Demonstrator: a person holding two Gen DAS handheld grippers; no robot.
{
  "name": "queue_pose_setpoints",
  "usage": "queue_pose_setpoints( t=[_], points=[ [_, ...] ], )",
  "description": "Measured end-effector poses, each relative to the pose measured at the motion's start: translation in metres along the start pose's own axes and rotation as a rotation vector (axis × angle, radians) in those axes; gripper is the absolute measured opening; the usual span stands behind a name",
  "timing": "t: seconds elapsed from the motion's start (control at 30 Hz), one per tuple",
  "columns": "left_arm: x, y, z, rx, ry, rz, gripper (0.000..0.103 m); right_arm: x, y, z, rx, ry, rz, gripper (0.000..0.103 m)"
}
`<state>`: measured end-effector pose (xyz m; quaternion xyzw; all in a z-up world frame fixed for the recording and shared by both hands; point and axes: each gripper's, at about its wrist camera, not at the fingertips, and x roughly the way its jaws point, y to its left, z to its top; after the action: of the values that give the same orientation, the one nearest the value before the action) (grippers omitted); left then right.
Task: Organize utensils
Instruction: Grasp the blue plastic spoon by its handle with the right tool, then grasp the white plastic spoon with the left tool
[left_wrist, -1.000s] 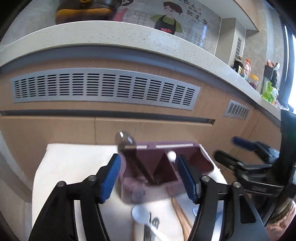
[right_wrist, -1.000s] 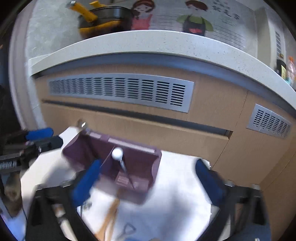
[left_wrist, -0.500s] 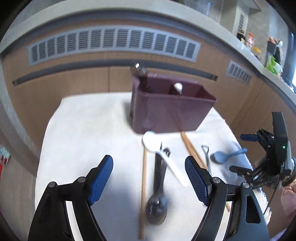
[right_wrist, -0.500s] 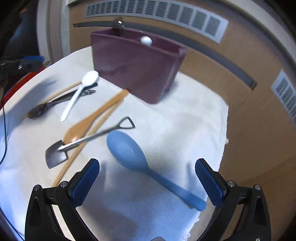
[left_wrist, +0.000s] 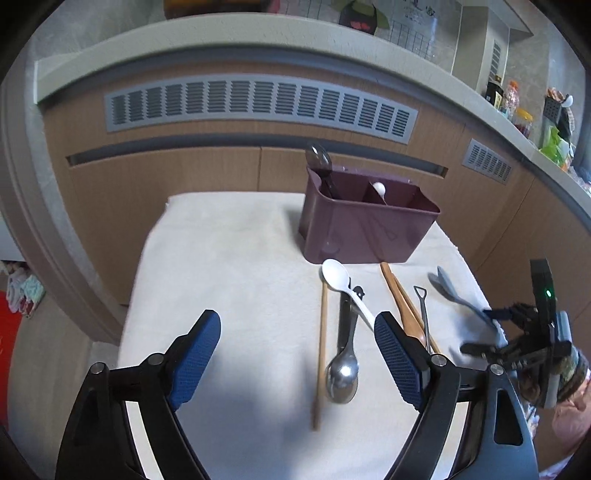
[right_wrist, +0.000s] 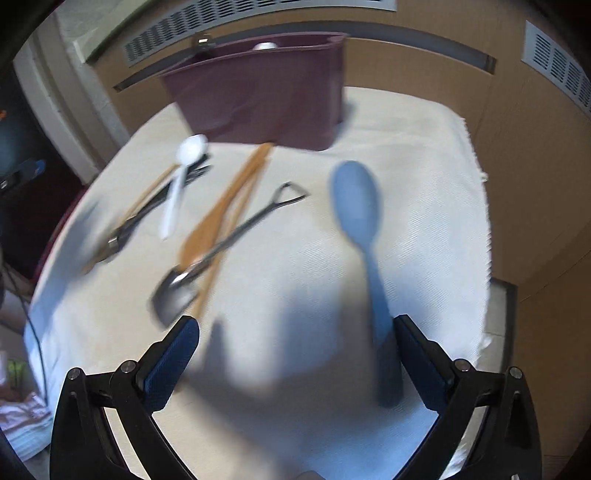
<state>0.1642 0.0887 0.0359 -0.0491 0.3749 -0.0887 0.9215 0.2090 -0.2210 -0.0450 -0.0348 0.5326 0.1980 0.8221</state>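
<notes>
A maroon utensil holder (left_wrist: 365, 225) stands at the back of a white cloth (left_wrist: 236, 266), with a dark spoon (left_wrist: 319, 162) and a white-tipped utensil (left_wrist: 379, 189) standing in it. On the cloth lie a white spoon (left_wrist: 341, 284), a metal spoon (left_wrist: 343, 365), a chopstick (left_wrist: 320, 350), wooden utensils (left_wrist: 402, 306), a small metal shovel spoon (left_wrist: 423, 314) and a blue spoon (right_wrist: 360, 221). My left gripper (left_wrist: 297, 358) is open above the cloth's near side. My right gripper (right_wrist: 295, 354) is open, with the blue spoon's handle by its right finger.
Wooden cabinet fronts with grey vents (left_wrist: 258, 107) run behind the table under a pale countertop (left_wrist: 258, 33). Bottles and jars (left_wrist: 517, 110) stand at the far right. The cloth's right edge (right_wrist: 476, 221) drops off beside the blue spoon.
Both grippers have drawn back from the holder and tilted down to the cloth. The right gripper has closed in low over the blue spoon's handle. Both stay open.
</notes>
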Motion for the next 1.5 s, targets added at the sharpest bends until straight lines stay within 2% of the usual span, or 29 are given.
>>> queue_pose_setpoints(
  t=[0.07,0.17,0.23,0.3,0.4,0.43,0.5,0.57,0.63,0.7,0.73,0.77,0.83,0.9,0.93,1.1,1.2,1.27,1.4,1.47,1.5],
  points=[
    [-0.012,0.003,-0.002,0.002,-0.015,0.018,0.086,-0.009,0.024,-0.011,-0.035,0.014,0.087,0.103],
    [-0.029,0.008,-0.006,0.009,-0.038,0.049,0.086,-0.023,0.052,-0.018,-0.113,-0.027,0.088,0.103],
    [-0.039,0.01,-0.007,0.028,-0.057,0.094,0.087,-0.033,0.06,-0.016,-0.142,-0.085,0.046,0.101],
    [-0.046,0.011,-0.008,0.049,-0.078,0.153,0.088,-0.037,0.055,-0.006,-0.124,-0.148,-0.043,0.101],
    [-0.054,0.017,-0.008,0.055,-0.127,0.244,0.091,-0.03,0.033,0.013,-0.039,-0.214,-0.246,0.097],
    [-0.055,0.021,-0.007,0.041,-0.145,0.261,0.092,-0.022,0.024,0.021,-0.008,-0.219,-0.316,0.091],
    [-0.054,0.028,-0.007,-0.002,-0.176,0.29,0.093,-0.003,0.004,0.036,0.029,-0.193,-0.345,0.083],
    [-0.052,0.036,-0.005,-0.057,-0.203,0.306,0.095,0.017,-0.006,0.046,0.076,-0.155,-0.324,0.074],
    [-0.05,0.047,-0.003,-0.137,-0.216,0.298,0.1,0.036,-0.01,0.054,0.095,-0.125,-0.351,0.07],
    [-0.045,0.062,0.001,-0.236,-0.211,0.255,0.103,0.048,-0.009,0.059,0.089,-0.117,-0.375,0.07],
    [-0.042,0.066,0.003,-0.254,-0.202,0.244,0.103,0.048,-0.008,0.061,0.09,-0.126,-0.377,0.066],
    [-0.039,0.067,0.004,-0.253,-0.188,0.24,0.103,0.048,-0.008,0.063,0.089,-0.126,-0.369,0.05],
    [-0.031,0.063,0.008,-0.204,-0.162,0.255,0.103,0.045,-0.007,0.065,0.077,-0.116,-0.336,0.027],
    [-0.022,0.051,0.011,-0.141,-0.134,0.255,0.103,0.041,-0.008,0.063,0.093,-0.12,-0.292,0.02],
    [-0.013,0.043,0.014,-0.11,-0.112,0.231,0.103,0.037,-0.008,0.06,0.1,-0.124,-0.287,0.013],
    [0.034,0.004,0.025,-0.058,-0.048,0.1,0.103,0.011,-0.002,0.042,0.135,-0.182,-0.234,0.012],
    [0.079,-0.015,0.033,-0.093,0.038,-0.014,0.103,-0.002,0.004,0.031,0.115,-0.216,-0.233,0.012],
    [0.108,-0.026,0.036,-0.113,0.087,-0.046,0.103,-0.007,0.004,0.022,0.125,-0.234,-0.227,0.013],
    [0.147,-0.051,0.037,-0.079,0.139,0.034,0.103,-0.007,-0.003,0.006,0.146,-0.268,-0.249,0.017],
    [0.159,-0.059,0.035,-0.065,0.149,0.104,0.103,-0.003,-0.006,0.001,0.16,-0.274,-0.262,0.028],
    [0.163,-0.062,0.034,-0.069,0.151,0.115,0.103,-0.004,-0.006,0.0,0.168,-0.276,-0.265,0.032]
  ],
)
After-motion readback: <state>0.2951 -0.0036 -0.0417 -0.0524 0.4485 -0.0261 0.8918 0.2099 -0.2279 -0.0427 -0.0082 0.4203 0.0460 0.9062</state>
